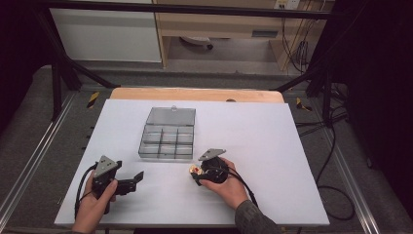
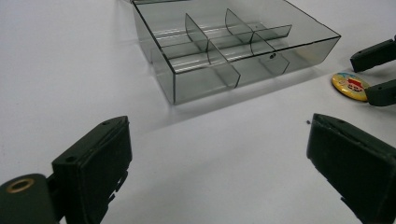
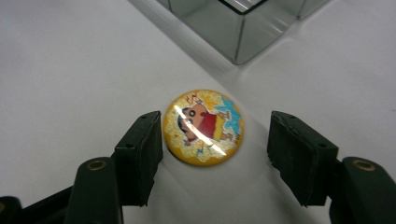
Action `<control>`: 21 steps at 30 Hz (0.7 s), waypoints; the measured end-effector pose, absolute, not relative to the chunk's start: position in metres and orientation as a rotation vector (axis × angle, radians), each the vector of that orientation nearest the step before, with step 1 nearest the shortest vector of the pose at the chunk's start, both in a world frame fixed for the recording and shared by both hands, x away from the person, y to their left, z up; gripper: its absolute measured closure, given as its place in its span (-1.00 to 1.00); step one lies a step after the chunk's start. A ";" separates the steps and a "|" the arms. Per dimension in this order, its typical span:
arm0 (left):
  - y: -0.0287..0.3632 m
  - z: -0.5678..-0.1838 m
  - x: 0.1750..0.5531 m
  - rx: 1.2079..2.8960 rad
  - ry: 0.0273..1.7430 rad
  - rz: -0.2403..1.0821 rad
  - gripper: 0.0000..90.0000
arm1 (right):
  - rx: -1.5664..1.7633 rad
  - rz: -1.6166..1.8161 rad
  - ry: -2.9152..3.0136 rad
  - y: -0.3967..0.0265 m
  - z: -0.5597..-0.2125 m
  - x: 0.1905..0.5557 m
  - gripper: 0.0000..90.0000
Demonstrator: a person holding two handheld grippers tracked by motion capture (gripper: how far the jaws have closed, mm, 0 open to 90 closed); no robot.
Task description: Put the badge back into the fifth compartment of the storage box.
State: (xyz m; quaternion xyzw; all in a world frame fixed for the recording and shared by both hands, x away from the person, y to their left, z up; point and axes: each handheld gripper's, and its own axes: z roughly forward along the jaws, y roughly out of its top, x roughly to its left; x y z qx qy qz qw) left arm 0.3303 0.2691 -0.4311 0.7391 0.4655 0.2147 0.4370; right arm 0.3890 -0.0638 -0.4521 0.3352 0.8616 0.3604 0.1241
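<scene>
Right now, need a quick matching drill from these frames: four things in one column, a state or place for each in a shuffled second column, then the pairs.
Things
1. left hand-held gripper
2. right hand-held gripper
3. round badge
4. compartment box

States or places
A. lid swung open, dividers inside, nothing seen in the compartments in view
B. lying flat on the white table, yellow with a cartoon figure
C. jaws open over bare table, nothing between them
D. jaws open either side of the badge, one jaw close against its rim, the other apart

Pairs: 1-C, 2-D, 3-B, 4-A

badge (image 3: 203, 127): yellow, red-shirted cartoon figure | box (image 2: 233, 46): smoky grey | table (image 1: 272, 146): white | tools: black
</scene>
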 end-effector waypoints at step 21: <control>0.268 -0.431 0.330 1.850 1.150 0.535 -0.86 | 0.924 1.049 2.500 -0.050 -0.454 0.387 -0.03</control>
